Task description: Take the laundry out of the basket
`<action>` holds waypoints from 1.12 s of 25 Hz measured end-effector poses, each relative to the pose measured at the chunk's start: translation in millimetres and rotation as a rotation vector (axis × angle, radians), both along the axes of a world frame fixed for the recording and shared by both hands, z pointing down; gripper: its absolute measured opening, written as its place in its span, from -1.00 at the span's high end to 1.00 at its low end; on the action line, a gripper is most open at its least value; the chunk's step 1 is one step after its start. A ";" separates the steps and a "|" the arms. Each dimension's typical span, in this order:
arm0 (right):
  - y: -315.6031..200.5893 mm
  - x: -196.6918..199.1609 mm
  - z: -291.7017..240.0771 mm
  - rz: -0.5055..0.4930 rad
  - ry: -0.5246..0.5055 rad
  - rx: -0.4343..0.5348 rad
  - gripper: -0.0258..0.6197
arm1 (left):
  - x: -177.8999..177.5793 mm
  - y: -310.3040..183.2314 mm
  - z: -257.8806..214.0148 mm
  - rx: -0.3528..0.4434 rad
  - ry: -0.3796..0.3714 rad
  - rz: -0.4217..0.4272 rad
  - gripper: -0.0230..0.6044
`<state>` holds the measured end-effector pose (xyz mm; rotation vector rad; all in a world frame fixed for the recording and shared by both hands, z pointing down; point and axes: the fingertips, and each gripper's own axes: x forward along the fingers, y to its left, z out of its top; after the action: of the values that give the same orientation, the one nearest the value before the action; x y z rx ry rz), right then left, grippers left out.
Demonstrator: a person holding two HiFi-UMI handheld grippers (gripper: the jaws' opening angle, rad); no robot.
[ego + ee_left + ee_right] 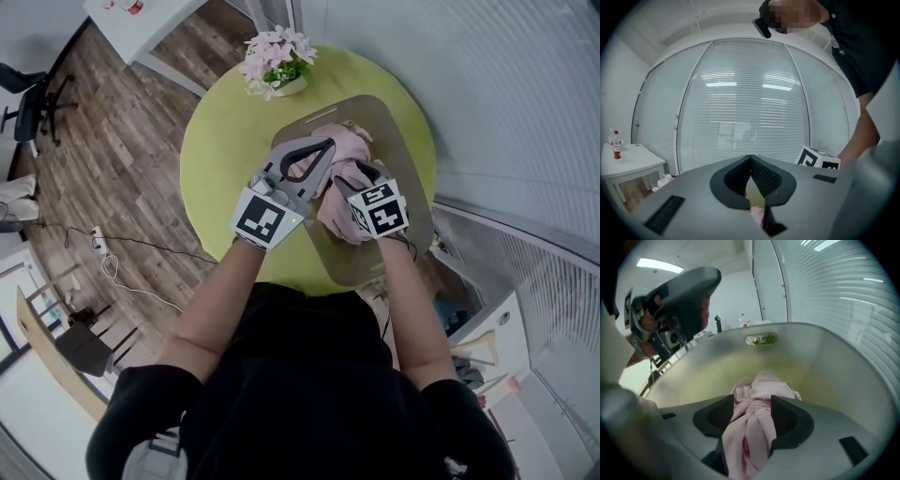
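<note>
Pink laundry (pixel 345 145) lies heaped in the translucent grey basket (pixel 396 122), which sits on your round green table (pixel 225 141). That heap is where the job stands. No garment shows on the bare part of the table, so by the look of it every piece has yet to be lifted out.

Your right gripper (pixel 367 173) is tipped down into the basket and pushed into the heap. In the right gripper view its jaws stand apart, and a twisted bunch of the pink cloth (pixel 761 385) fills the gap between them and touches the pads on both sides. I judge that it straddles the cloth rather than clamps it, so you don't have a firm hold yet. The basket wall (pixel 825 362) curves round behind the bunch.

Your left gripper (pixel 328 145) hovers over the near left part of the basket, just above the cloth. In the left gripper view (pixel 750 159) its jaw tips are pressed together with nothing caught between them. Only a sliver of table and pink shows through the gap lower down.

What is left is nearly everything: close the right jaws on that bunch, raise it over the rim and set it down outside. The cloth looks tangled, so I'd expect it to come up as one clump or to drag more with it.
</note>
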<state>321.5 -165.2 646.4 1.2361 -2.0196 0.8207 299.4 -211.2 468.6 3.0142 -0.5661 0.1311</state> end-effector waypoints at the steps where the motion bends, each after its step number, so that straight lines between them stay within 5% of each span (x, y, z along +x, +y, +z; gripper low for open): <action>1: 0.2 0.8 11.2 -0.002 0.015 -0.041 0.12 | -0.4 -2.1 1.4 0.000 -0.004 -0.004 0.90; 6: -7.5 1.3 49.3 0.004 0.040 -0.156 -0.18 | -4.7 -13.8 7.0 0.024 -0.001 -0.038 0.90; 16: -17.0 4.8 101.1 0.000 0.121 -0.303 -0.40 | -5.2 -30.0 12.9 -0.015 0.014 -0.070 0.90; 28: -25.5 1.6 137.2 -0.024 0.164 -0.359 -0.51 | -7.4 -31.1 12.0 -0.022 0.022 -0.090 0.90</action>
<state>323.1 -190.6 783.7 1.0349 -1.6653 0.9859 292.0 -242.3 480.6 2.9585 -0.6915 0.0984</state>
